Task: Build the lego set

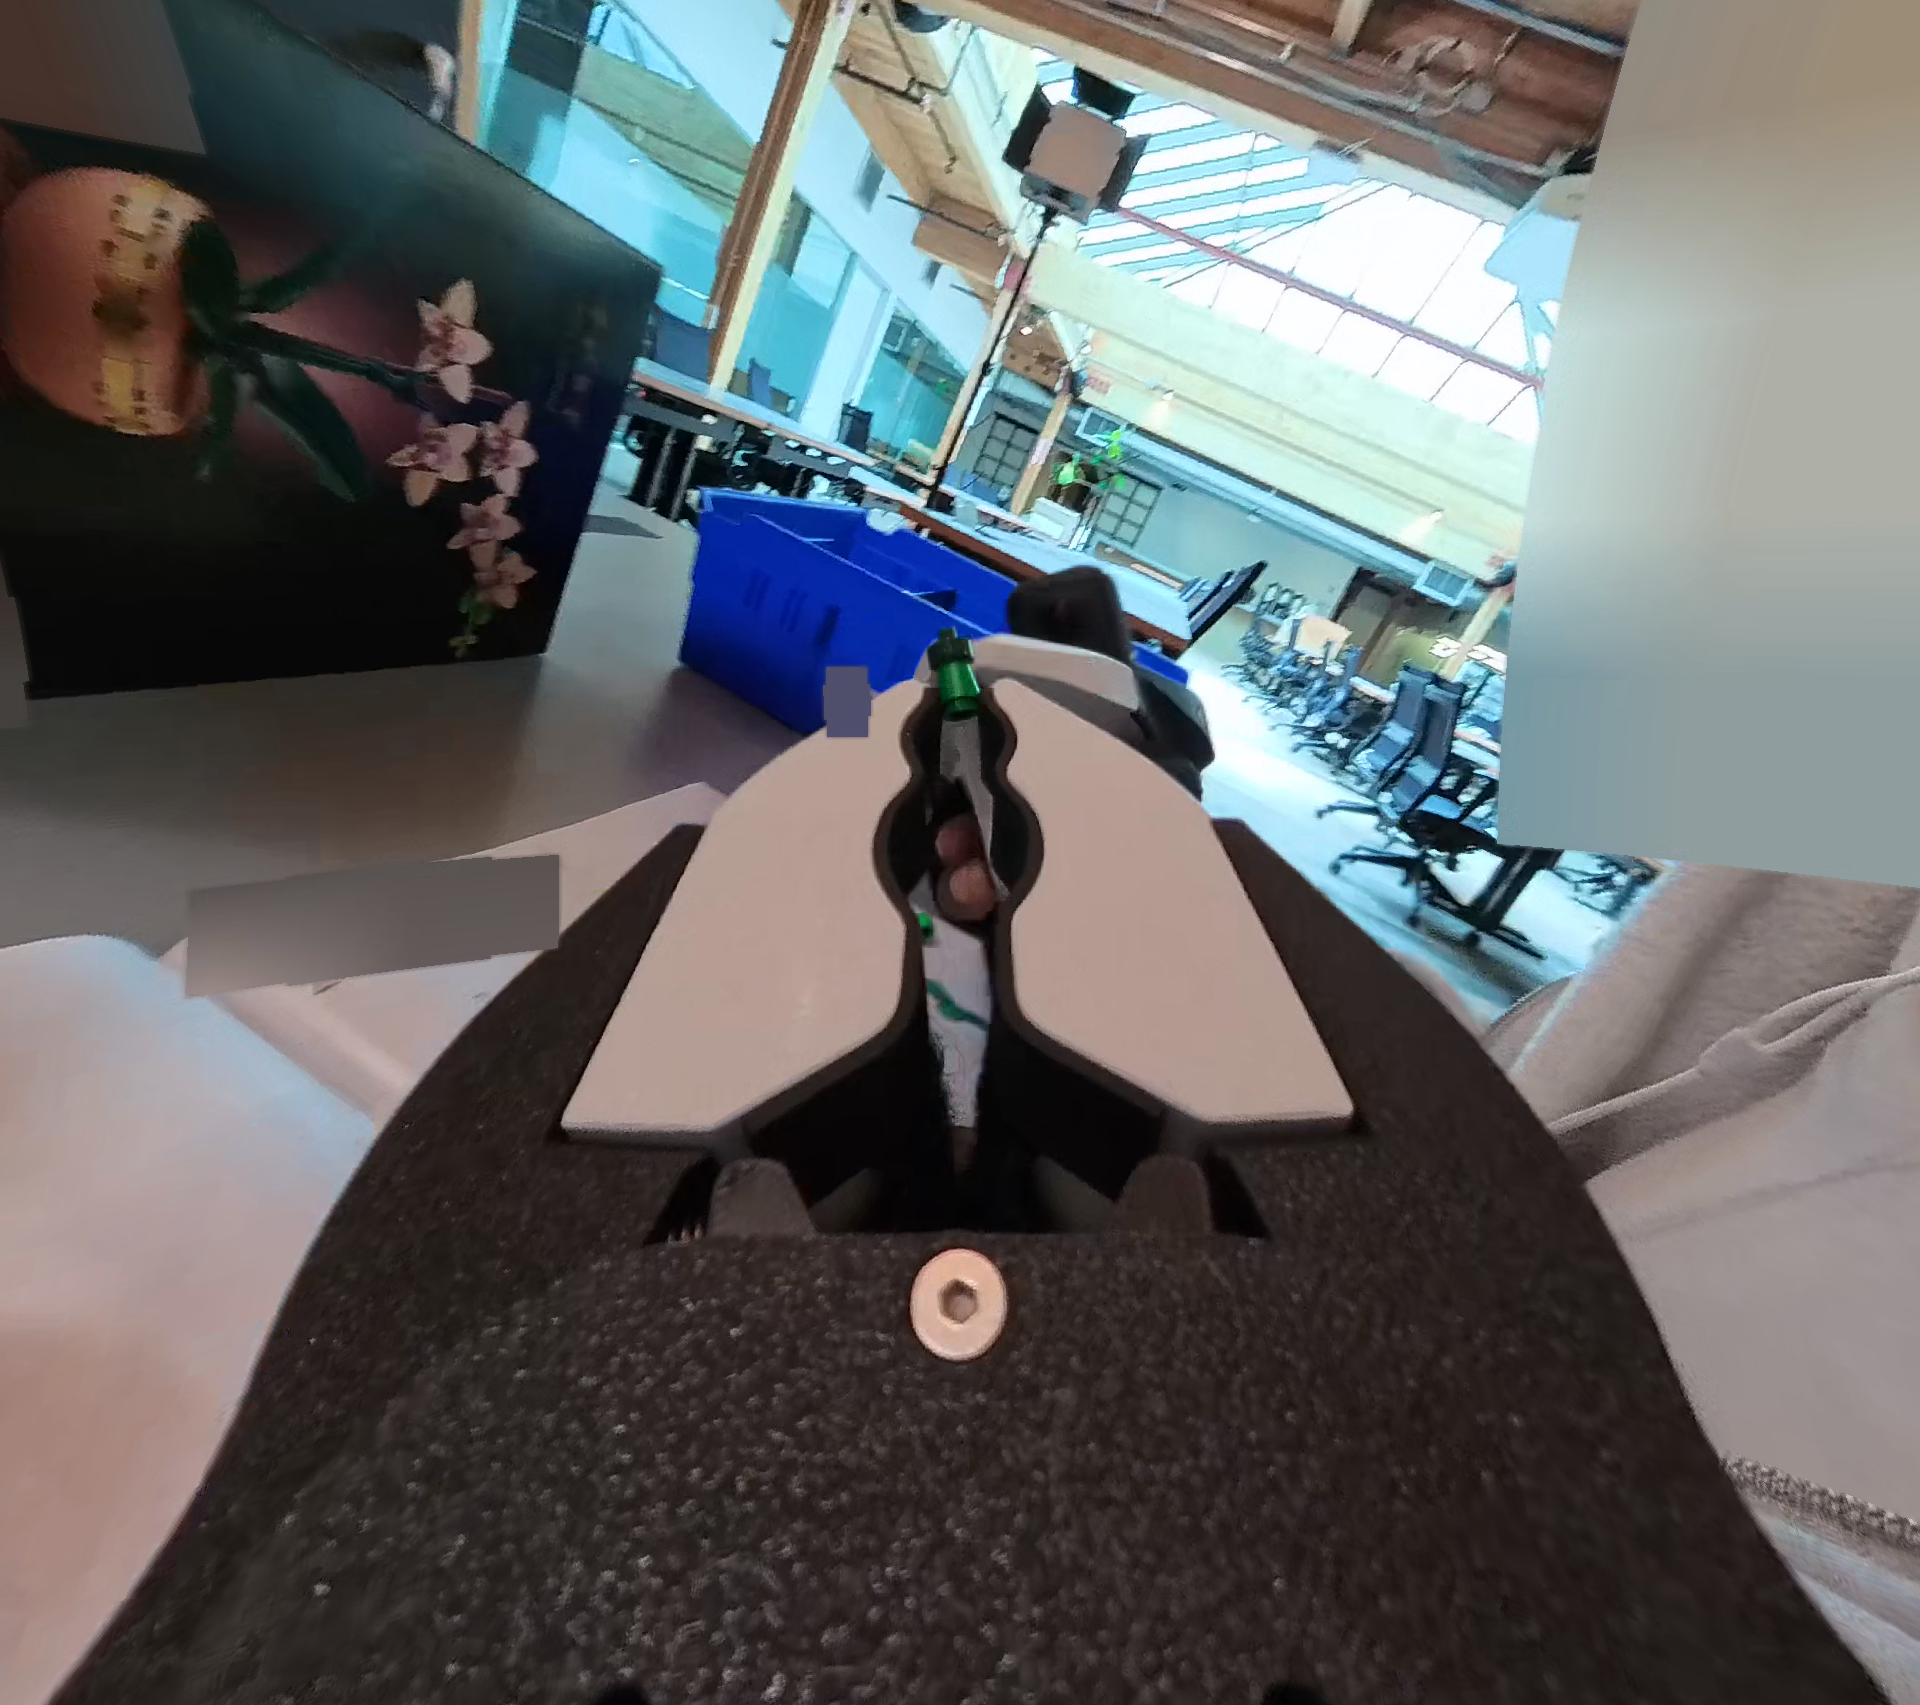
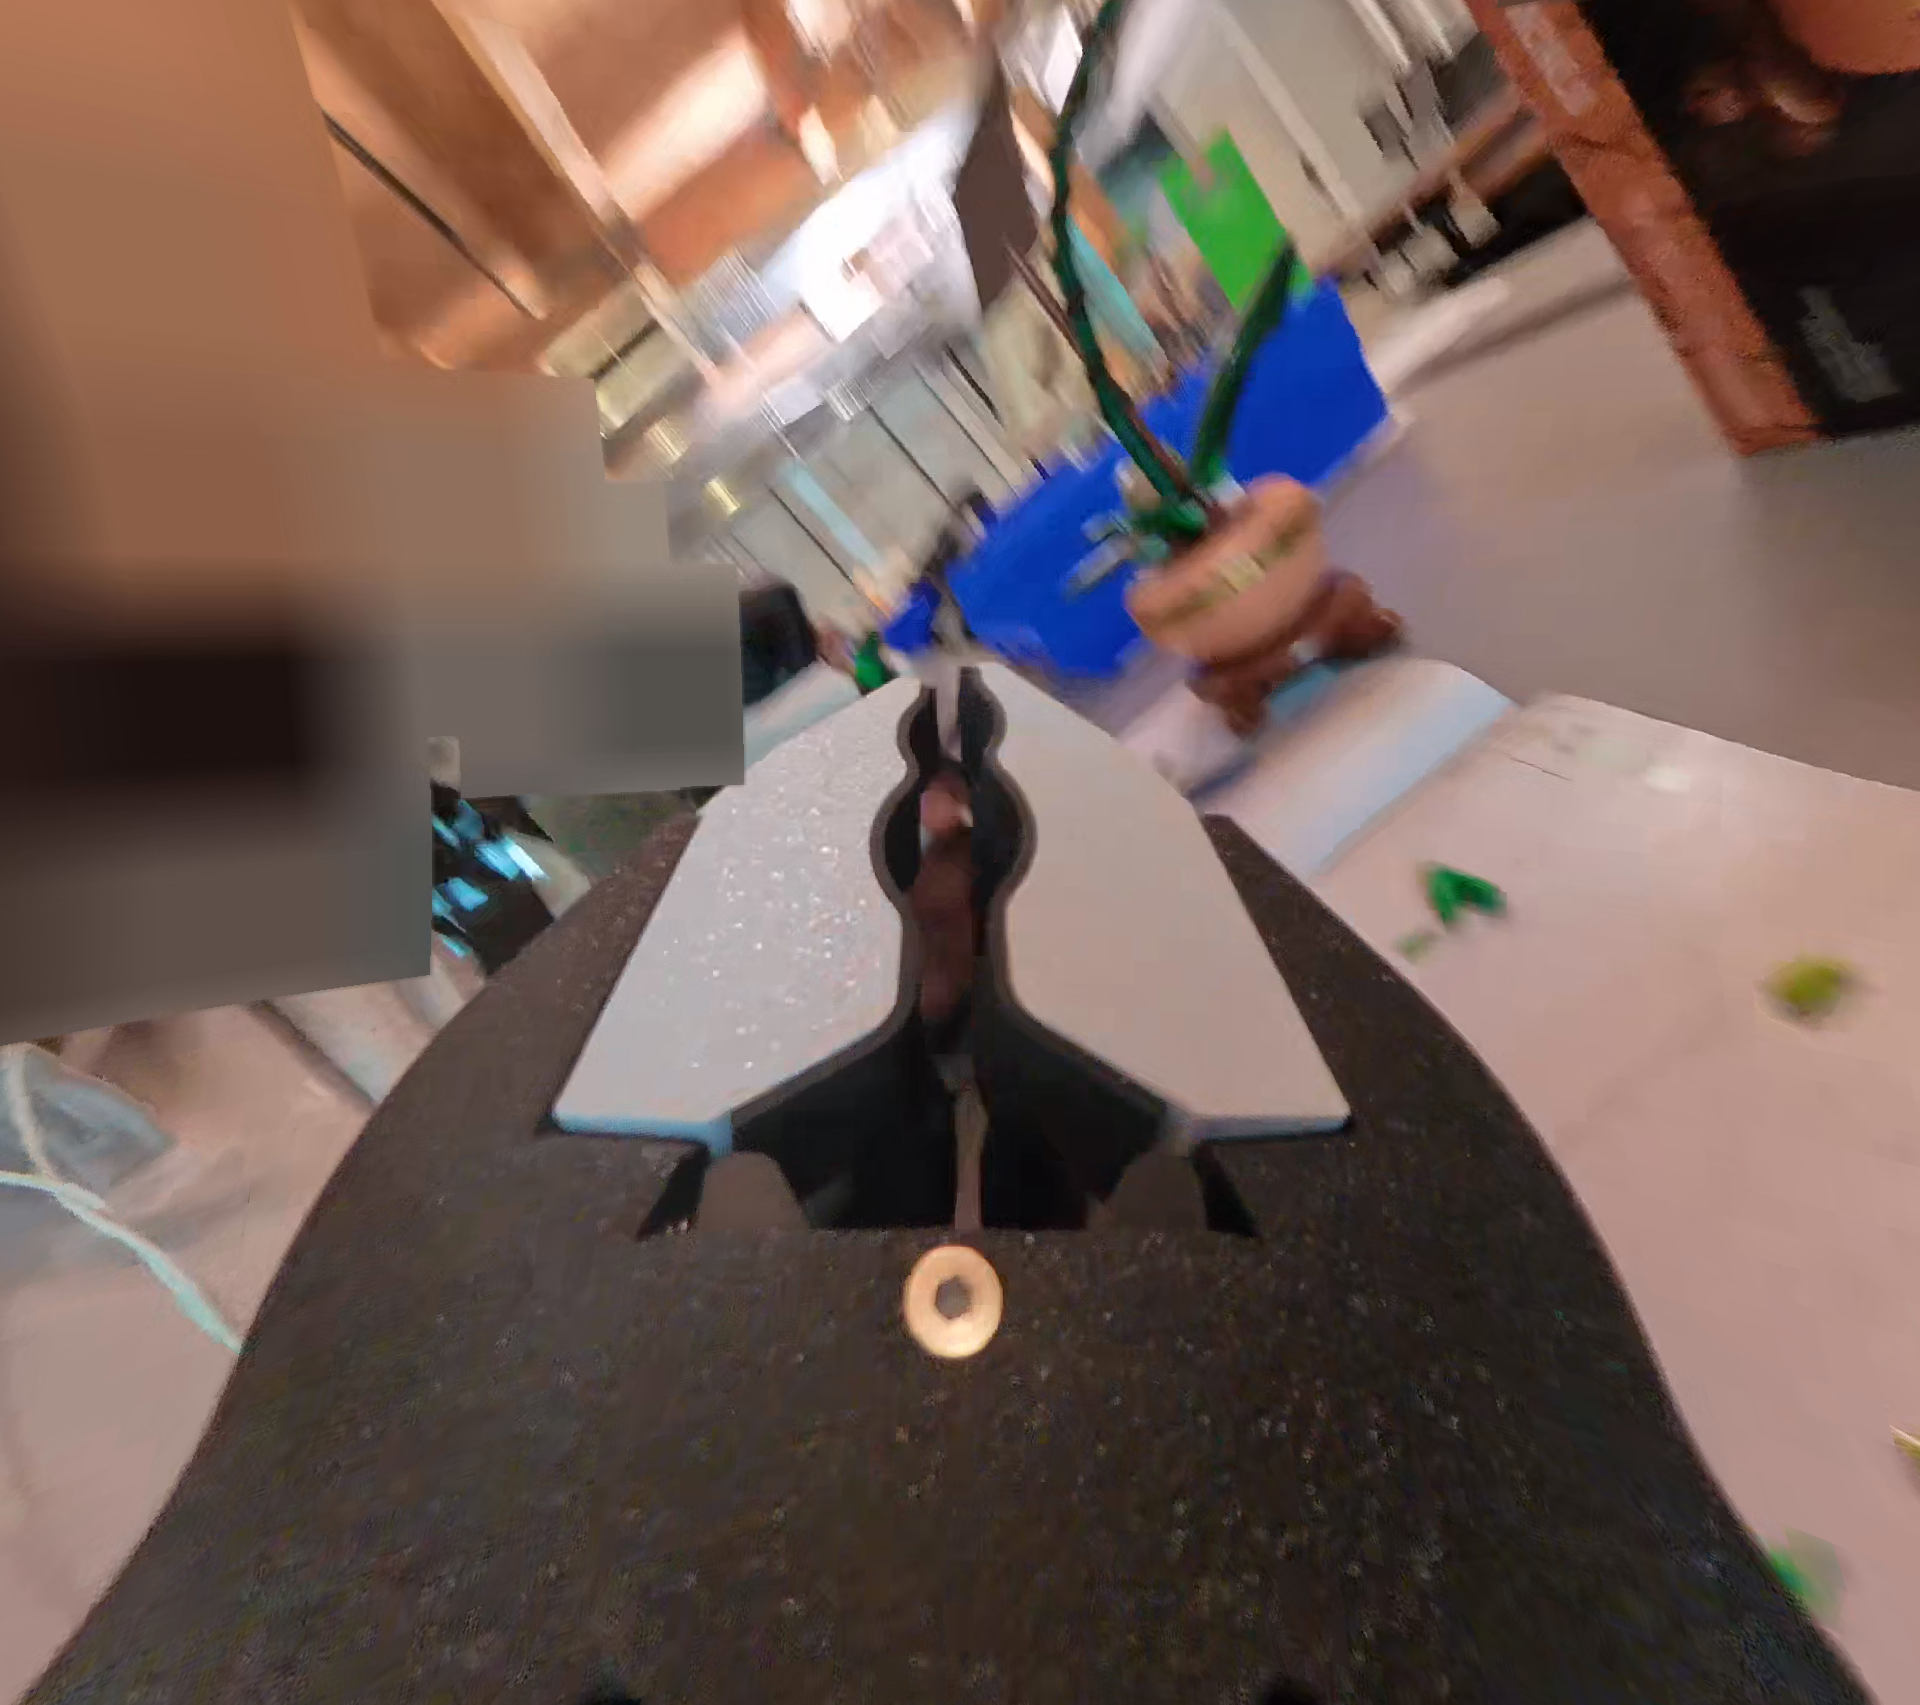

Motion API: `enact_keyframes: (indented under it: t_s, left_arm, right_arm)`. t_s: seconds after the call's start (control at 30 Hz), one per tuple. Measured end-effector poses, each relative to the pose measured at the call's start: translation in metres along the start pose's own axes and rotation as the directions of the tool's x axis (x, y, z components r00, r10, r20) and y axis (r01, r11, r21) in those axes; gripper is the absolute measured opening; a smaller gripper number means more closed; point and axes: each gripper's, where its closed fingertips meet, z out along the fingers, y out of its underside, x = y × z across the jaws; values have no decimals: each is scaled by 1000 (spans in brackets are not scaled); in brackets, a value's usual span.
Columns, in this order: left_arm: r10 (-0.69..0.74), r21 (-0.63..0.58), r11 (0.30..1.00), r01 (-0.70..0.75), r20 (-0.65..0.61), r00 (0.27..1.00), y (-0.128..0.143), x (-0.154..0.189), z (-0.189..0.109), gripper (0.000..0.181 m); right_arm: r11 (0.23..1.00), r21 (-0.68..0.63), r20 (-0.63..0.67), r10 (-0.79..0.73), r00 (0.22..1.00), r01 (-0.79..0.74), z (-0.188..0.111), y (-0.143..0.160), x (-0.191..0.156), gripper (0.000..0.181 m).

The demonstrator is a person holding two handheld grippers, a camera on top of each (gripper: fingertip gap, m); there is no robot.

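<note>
Jaws of left gripper (image 1: 954, 705) pinch slender green peg (image 1: 950, 676).

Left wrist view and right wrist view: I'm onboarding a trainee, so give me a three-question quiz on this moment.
1. True or false: the left tongs pinch a green piece.
2. What stands on the table in front of the blue bin: A) tan pot with green stems, B) red cup, C) white bowl?
3. Fill in: loose green bits lie on the ____ sheet.

Key: 1 true; 2 A; 3 white.
</note>
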Motion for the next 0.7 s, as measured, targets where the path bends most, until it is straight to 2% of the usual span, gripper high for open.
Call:
enact_keyframes:
  t_s: [0.03,0.1,0.2,0.27,0.33,0.4,0.47,0.53,0.63,0.7]
  left_arm:
    - [21,1,1000,-22,25,999,-5,-4,-5,5]
    - [76,2,997,-76,79,994,-14,-13,-13,5]
    - [118,0,993,-119,132,984,-19,-22,-20,6]
    - [94,15,995,-96,128,987,-19,-23,-21,6]
    - [65,31,997,-69,110,992,-18,-21,-21,6]
    - [63,31,997,-66,103,993,-17,-20,-20,6]
    - [77,28,996,-80,104,992,-18,-19,-21,5]
    - [78,27,996,-81,101,992,-17,-19,-22,6]
    - [59,37,997,-63,86,995,-18,-18,-23,5]
    - [54,37,998,-57,77,996,-18,-17,-23,5]
  right_arm:
    - [990,-129,-77,-68,995,57,-4,6,9,10]
    - [903,-400,-216,-258,942,155,-19,17,30,29]
    - [758,-583,-235,-501,833,292,-30,7,44,29]
    - [578,-741,-158,-644,748,342,-31,10,56,20]
    - [363,-868,-28,-717,696,338,-30,25,70,14]
    - [193,-921,76,-763,642,338,-26,37,92,8]
    - [71,-931,173,-776,606,358,-22,45,111,8]
    - [39,-918,222,-773,594,394,-15,47,121,8]
    - [83,-883,264,-728,633,463,-6,50,119,11]
    - [83,-870,293,-707,644,486,-6,51,119,12]
